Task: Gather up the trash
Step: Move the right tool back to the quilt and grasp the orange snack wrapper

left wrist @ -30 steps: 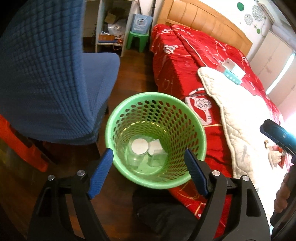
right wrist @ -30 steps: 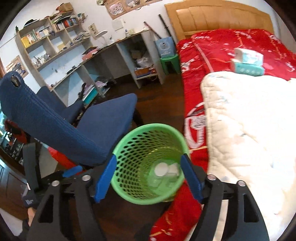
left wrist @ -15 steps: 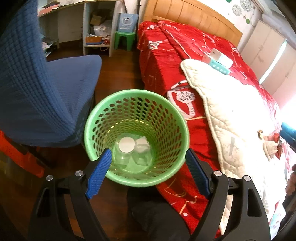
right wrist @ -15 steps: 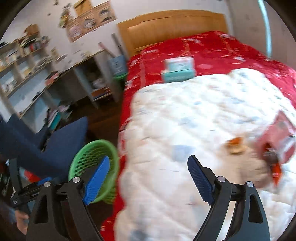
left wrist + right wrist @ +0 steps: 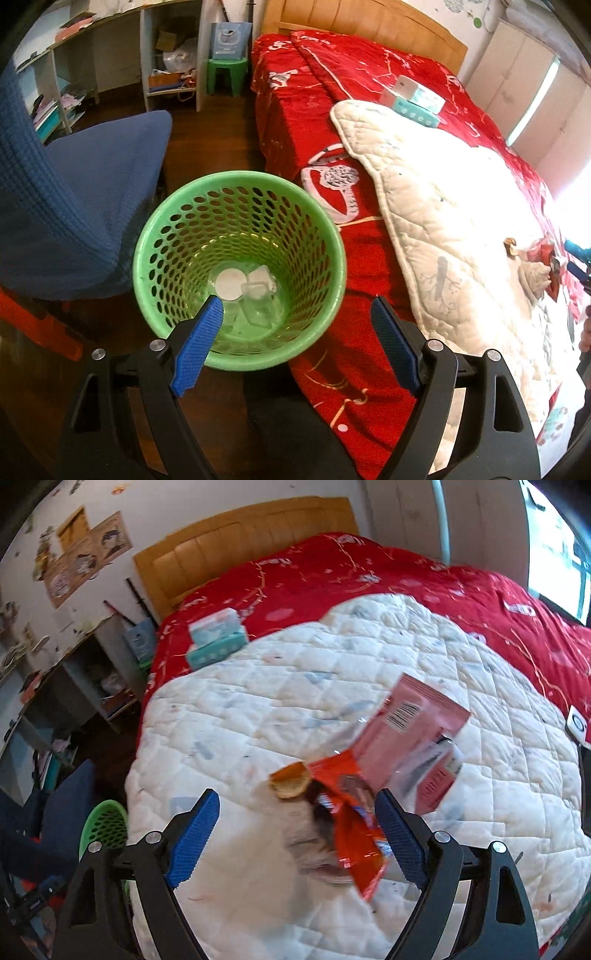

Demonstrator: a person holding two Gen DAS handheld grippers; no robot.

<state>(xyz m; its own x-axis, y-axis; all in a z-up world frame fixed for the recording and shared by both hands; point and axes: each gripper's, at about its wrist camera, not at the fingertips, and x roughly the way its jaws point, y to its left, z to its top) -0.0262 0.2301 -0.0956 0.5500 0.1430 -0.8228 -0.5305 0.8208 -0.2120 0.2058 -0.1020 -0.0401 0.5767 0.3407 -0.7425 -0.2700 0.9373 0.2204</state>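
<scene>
A green perforated bin [image 5: 236,266] stands on the wood floor beside the bed, with clear plastic cups and a white lid inside. My left gripper [image 5: 295,314] hovers open just above its near rim, holding nothing. On the white quilt [image 5: 258,709] lies a heap of trash: an orange wrapper [image 5: 354,834], a pink packet [image 5: 410,731], a round biscuit [image 5: 290,784] and crumpled white tissue [image 5: 310,845]. My right gripper [image 5: 297,805] stands open over this heap, its right finger beside the orange wrapper, gripping nothing. The heap [image 5: 535,262] also shows far right in the left wrist view.
A blue chair [image 5: 74,192] stands left of the bin. The bed has a red cover [image 5: 314,122] and two tissue packs [image 5: 216,637] near the headboard. Desk shelves and a green stool [image 5: 225,74] are at the back. The bin's rim [image 5: 105,825] shows at left.
My right gripper swung from above the bin across to the bed and now sits over the trash heap, jaws slightly wider. The left gripper drifted so the bin shifted left in its view.
</scene>
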